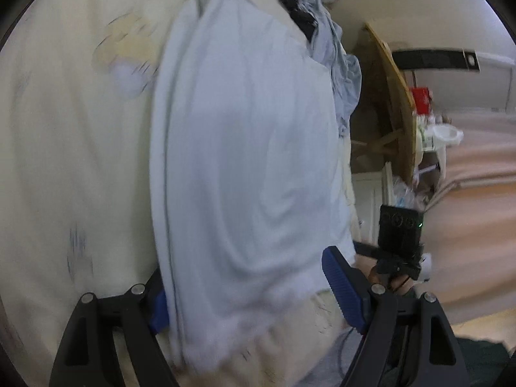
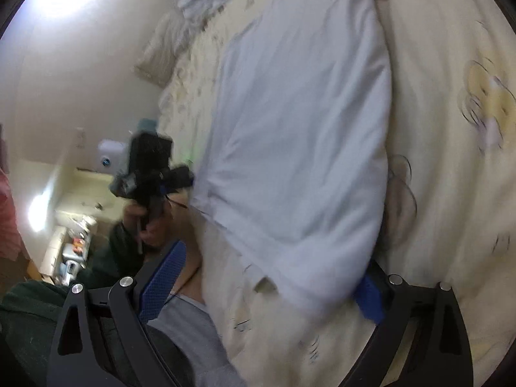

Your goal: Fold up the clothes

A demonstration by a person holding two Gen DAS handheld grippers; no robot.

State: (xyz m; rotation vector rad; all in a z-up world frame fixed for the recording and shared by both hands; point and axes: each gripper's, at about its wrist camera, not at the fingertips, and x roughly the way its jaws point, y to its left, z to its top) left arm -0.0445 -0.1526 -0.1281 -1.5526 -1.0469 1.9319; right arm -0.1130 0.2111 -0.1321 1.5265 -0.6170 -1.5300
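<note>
A pale blue, folded cotton garment lies on a cream bedspread printed with faint yellow cartoon figures. The left gripper has its blue-padded fingers spread wide, the garment's near edge between them. The right gripper is likewise spread; motion blur hides whether either touches the cloth. Beyond the bed stand beige walls, a tilted wooden board and a cluttered shelf.

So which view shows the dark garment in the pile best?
The left wrist view: the dark garment lies at the far end of the light blue shirt, partly under pale clothes. The right wrist view shows only a dark sliver.
</note>
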